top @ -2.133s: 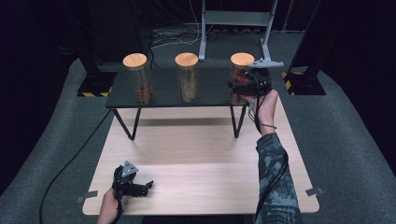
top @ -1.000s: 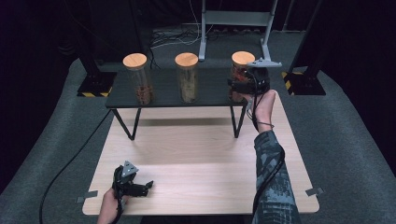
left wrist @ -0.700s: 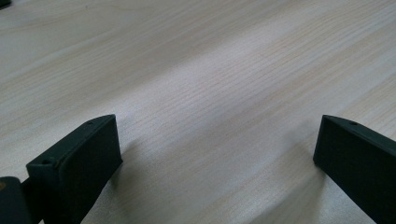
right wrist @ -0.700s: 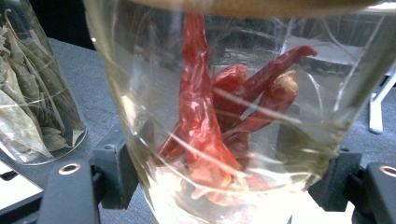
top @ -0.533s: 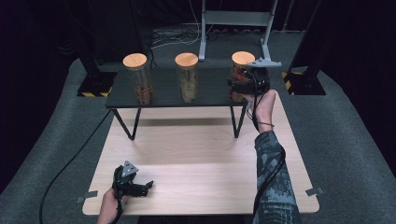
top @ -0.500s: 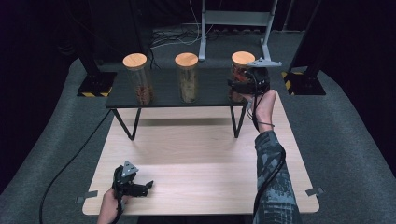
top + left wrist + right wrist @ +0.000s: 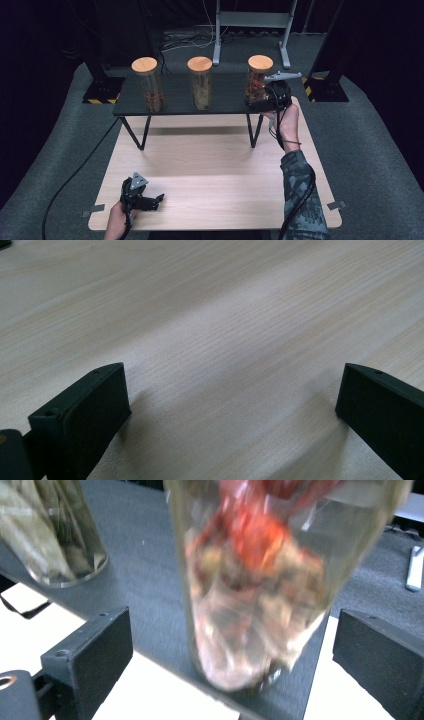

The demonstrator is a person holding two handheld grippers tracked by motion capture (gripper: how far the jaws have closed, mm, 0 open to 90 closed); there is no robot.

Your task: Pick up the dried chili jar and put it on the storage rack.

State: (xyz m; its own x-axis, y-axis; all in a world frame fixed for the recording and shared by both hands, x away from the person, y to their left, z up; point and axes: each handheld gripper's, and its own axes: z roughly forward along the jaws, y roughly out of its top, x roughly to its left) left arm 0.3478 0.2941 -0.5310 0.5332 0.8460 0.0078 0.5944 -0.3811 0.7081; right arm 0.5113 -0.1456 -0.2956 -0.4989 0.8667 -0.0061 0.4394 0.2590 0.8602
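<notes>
Red-filled jar (image 7: 260,580) between opened jaws — blurred.

Recording studio or lab, black curtains (image 7: 40,40), metal stand (image 7: 250,20), floor cables (image 7: 185,42), grey carpet (image 7: 375,150)

No legible text, labels, brand marks or numbers on any jar, lid, shelf, table or gripper in these views

On the black shelf (image 7: 175,97), three tall jars stand in a row with clear gaps between them; the right jar (image 7: 257,80) sits between the wide-apart jaws of the right claw (image 7: 257,102), blocking any push forward. The wooden bench (image 7: 215,170) below lies open, save for the shelf's legs (image 7: 134,135) and the left claw (image 7: 150,201) near its front edge.
</notes>
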